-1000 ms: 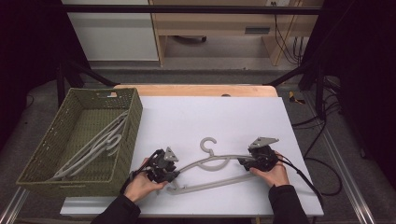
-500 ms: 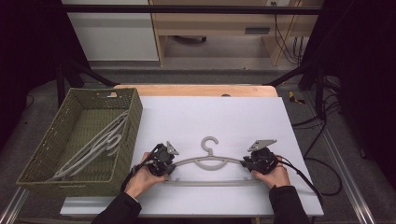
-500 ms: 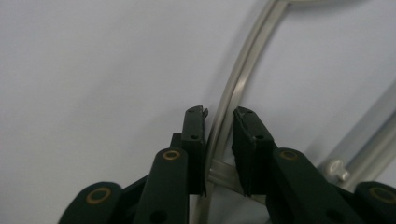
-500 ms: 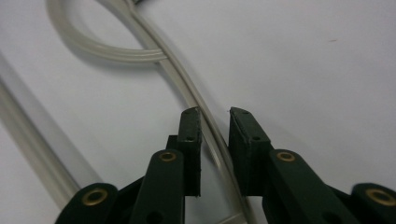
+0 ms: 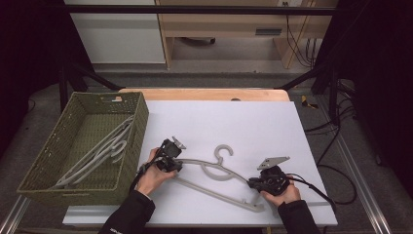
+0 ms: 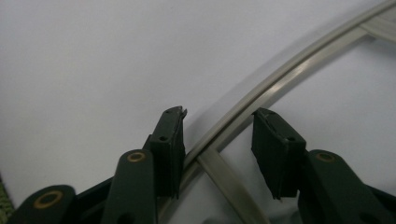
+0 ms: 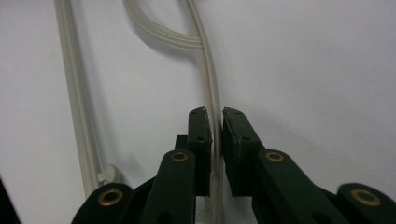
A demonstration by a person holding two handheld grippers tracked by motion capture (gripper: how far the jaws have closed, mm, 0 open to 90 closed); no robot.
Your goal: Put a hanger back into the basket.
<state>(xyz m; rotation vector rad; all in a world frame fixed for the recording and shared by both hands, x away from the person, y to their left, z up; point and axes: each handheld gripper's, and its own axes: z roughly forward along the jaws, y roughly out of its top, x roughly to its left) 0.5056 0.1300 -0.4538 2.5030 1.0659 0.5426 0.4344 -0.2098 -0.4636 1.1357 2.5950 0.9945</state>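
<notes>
item: grey plastic hanger (image 5: 216,174), one piece, lying flat on the white table top (image 5: 253,126), near its front edge and just right of the basket. hook curls toward the far side of the table; the lower bar runs slanting from the left hand toward the front right corner.

left gripper (image 5: 171,157): held in the person's left hand (image 5: 155,175) at the hanger's left shoulder. in the left gripper view (image 6: 217,133) the jaws stand partly apart and have just been opening; the hanger's arm passes between them, against the left pad, with a clear gap to the right pad. no grip.

right gripper (image 5: 260,184): held in the right hand (image 5: 282,192) at the hanger's right end, a grey three-cornered plate on top, cable trailing off to the right. in the right gripper view (image 7: 215,123) the jaws have just been closing and now stand narrow, both pads pressed on the hanger's thin arm. the lower bar shows at the left of that view, ending in a small knob.

also present: green woven basket (image 5: 44,170), left side of the table, holding more grey hangers (image 5: 97,153) laid slantwise. black frame rails around the table; pale wooden furniture beyond it.
</notes>
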